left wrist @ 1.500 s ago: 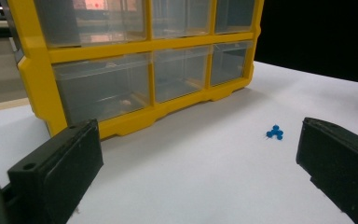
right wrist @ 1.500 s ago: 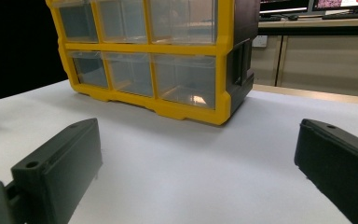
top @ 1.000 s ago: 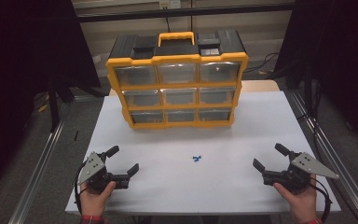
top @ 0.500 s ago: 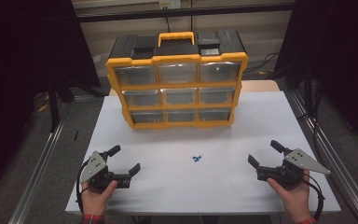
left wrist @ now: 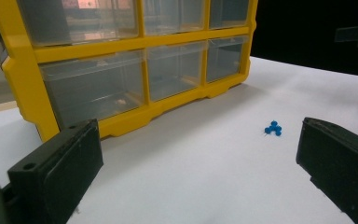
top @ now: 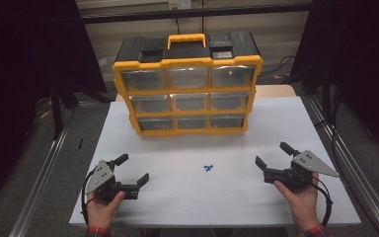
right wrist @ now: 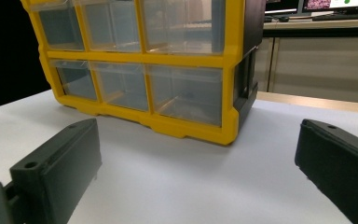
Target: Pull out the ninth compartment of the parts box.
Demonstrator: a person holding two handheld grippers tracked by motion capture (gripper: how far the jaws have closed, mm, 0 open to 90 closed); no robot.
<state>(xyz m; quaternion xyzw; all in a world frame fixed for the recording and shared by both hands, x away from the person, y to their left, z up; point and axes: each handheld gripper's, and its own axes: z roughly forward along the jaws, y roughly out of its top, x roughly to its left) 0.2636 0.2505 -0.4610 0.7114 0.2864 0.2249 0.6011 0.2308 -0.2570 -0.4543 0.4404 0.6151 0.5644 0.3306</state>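
Two grippers low in frame, one per hand: left gripper (top: 131, 169) lower left, right gripper (top: 274, 158) lower right, both with jaws spread wide, nothing held, hands gripping from below, jaws aimed up-frame. One small cluster of blue pins (top: 208, 168) on the table (top: 177, 197), centre frame, between the grippers, nearer the right one, untouched. One yellow organizer (top: 187, 91) upper centre, nine clear drawers.

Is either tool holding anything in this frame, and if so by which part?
Nothing is held. The left tool and right tool both stand open and empty over the white table; the blue pushpins lie untouched between them.
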